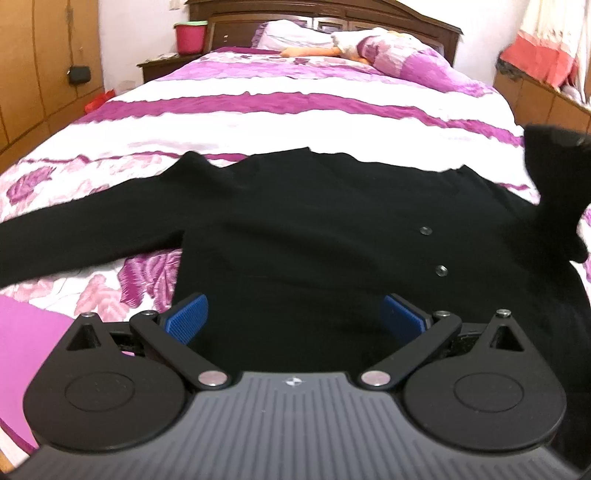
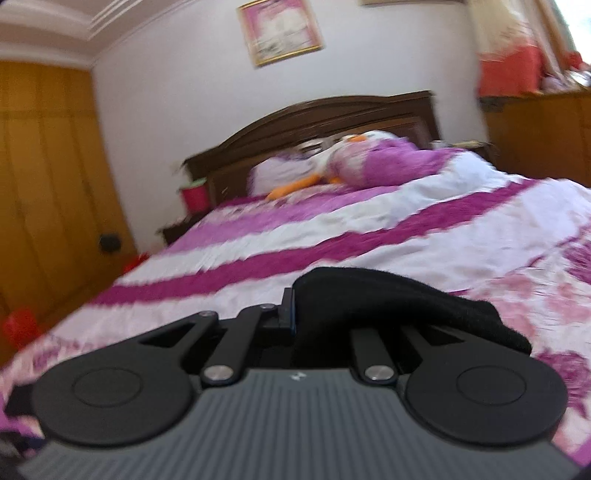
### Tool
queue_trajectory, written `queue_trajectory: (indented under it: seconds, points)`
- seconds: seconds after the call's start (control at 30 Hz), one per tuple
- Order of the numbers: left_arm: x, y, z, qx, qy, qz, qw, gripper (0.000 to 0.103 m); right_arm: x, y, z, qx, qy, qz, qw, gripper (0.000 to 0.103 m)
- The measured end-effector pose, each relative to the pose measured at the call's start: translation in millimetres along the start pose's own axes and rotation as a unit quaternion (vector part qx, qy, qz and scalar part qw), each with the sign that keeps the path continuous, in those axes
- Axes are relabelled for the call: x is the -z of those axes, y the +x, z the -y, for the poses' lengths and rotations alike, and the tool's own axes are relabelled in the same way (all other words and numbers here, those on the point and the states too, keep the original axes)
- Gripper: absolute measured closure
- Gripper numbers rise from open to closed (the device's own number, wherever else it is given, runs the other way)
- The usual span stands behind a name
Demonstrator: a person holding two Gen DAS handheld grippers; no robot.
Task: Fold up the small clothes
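A small black long-sleeved top with snap buttons (image 1: 295, 236) lies spread on the bed, its left sleeve stretched out to the left. My left gripper (image 1: 293, 317) is open, its blue pads (image 1: 188, 314) just above the top's near hem. At the right edge of the left wrist view the right sleeve (image 1: 554, 177) is lifted off the bed. In the right wrist view my right gripper (image 2: 303, 314) is shut on that black sleeve (image 2: 388, 295), which drapes over the right finger and hides it.
The bed has a pink, purple and white quilt (image 1: 258, 110), with pillows and a soft toy (image 1: 369, 48) at the dark wooden headboard (image 1: 332, 14). A nightstand with a red bucket (image 1: 190, 37) stands at the far left. Wooden wardrobes (image 2: 44, 184) line the left side.
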State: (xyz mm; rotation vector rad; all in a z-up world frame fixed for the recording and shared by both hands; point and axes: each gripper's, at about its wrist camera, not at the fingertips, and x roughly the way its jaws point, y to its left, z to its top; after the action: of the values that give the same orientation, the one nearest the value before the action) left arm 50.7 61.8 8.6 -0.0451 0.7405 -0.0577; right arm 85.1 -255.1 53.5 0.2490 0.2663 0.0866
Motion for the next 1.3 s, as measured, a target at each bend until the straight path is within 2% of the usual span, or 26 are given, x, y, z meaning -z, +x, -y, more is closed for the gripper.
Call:
queue_trajectory:
  seconds: [0.13, 0.23, 0.4, 0.5, 0.6, 0.7, 0.73, 0.77, 0.83, 0.97, 1.17, 1.3]
  points:
    - [2.0, 2.5, -11.1, 0.003, -0.013, 0.002, 0.9999, 0.0, 27.7, 25.5, -30.5, -0.026, -0.035, -0.041, 0.998, 0.092]
    - [4.7, 7.3, -14.6, -0.002, -0.009, -0.003, 1.0, 0.0, 54.6, 45.8, -46.0, -0.028, -0.061, -0.091, 0.994, 0.09]
    - [9.0, 14.2, -20.8, 0.0, -0.016, -0.008, 0.9998, 0.0, 92.0, 69.1, -54.8, -0.03, -0.071, -0.183, 0.98, 0.089]
    - [9.6, 16.6, -20.8, -0.002, -0.014, -0.006, 0.9999, 0.0, 100.3, 59.7, -61.0, -0.022, -0.082, -0.175, 0.981, 0.086]
    - [8.7, 16.4, -17.6, -0.007, -0.011, -0.002, 0.9999, 0.0, 91.5, 52.8, -61.1, -0.023, -0.051, -0.195, 0.979, 0.076]
    - [7.0, 13.2, -13.8, -0.004, -0.009, 0.002, 0.9999, 0.0, 80.9, 44.9, -59.1, -0.03, -0.03, -0.211, 0.977, 0.074]
    - [6.5, 11.8, -12.5, -0.004, -0.008, 0.003, 1.0, 0.0, 77.4, 41.9, -57.9, -0.033, -0.027, -0.214, 0.976, 0.071]
    - [5.7, 10.6, -11.1, -0.003, -0.006, 0.005, 1.0, 0.0, 74.2, 37.7, -56.5, -0.041, -0.022, -0.218, 0.975, 0.062]
    - [5.0, 8.1, -6.9, -0.005, -0.003, 0.009, 0.9999, 0.0, 70.0, 30.7, -52.2, -0.064, 0.002, -0.228, 0.972, 0.05]
    - [4.1, 3.4, 2.0, 0.001, 0.003, 0.012, 0.9999, 0.0, 65.4, 8.1, -42.9, -0.079, 0.031, -0.237, 0.968, 0.049]
    - [2.4, -2.8, 24.4, 0.007, 0.023, 0.019, 0.9995, 0.0, 48.5, -22.9, -20.1, -0.067, 0.066, -0.212, 0.973, 0.049]
    - [1.0, -5.8, 46.8, 0.02, 0.052, 0.025, 0.9982, 0.0, 38.3, -33.9, 1.8, -0.027, 0.084, -0.181, 0.98, 0.049]
